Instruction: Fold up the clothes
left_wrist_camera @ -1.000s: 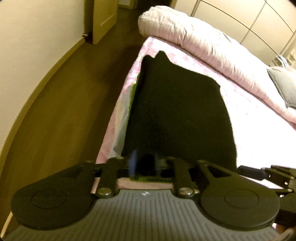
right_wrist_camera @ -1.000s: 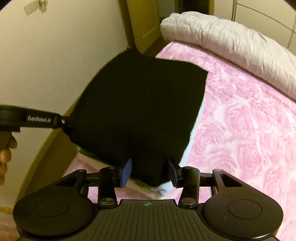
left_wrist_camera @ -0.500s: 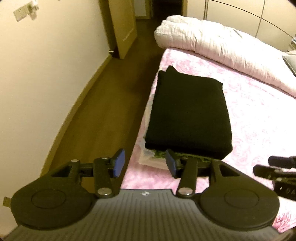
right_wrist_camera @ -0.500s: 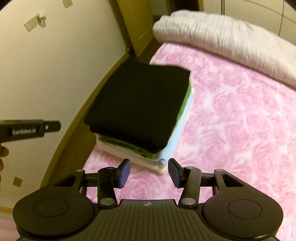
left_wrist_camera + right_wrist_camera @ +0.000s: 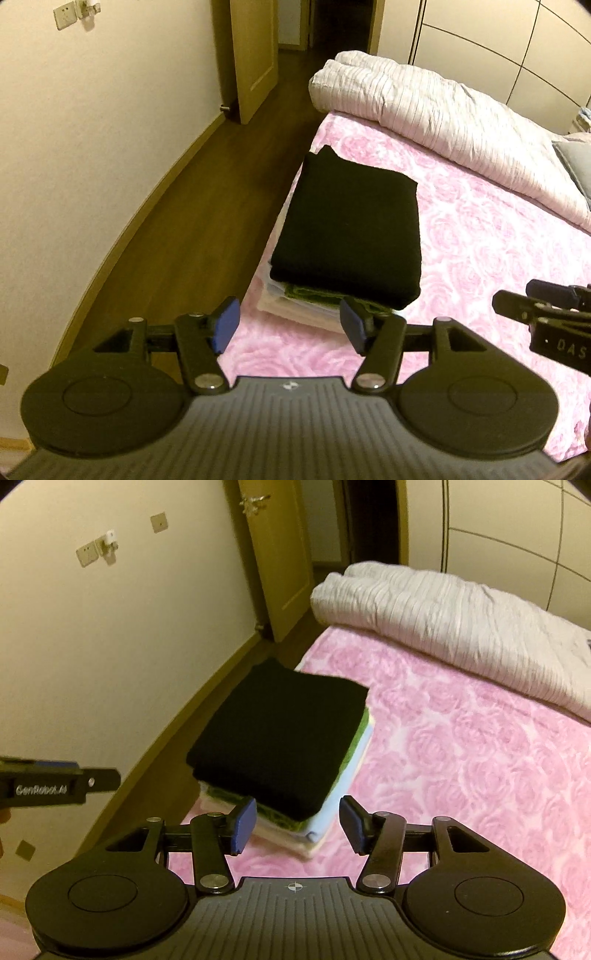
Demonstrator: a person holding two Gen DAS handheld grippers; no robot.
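Both the left gripper (image 5: 289,322) and right gripper (image 5: 297,825) are hovering with jaws wide, empty, the folded black garment (image 5: 351,229) topping the stack (image 5: 334,797) at 12 o'clock on the bed (image 5: 461,760).

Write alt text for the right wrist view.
A folded black garment tops a stack of folded clothes at the edge of a bed with a pink rose-patterned cover. The right gripper hangs open and empty just short of it. The left gripper shows at the left edge, a rolled white duvet behind.
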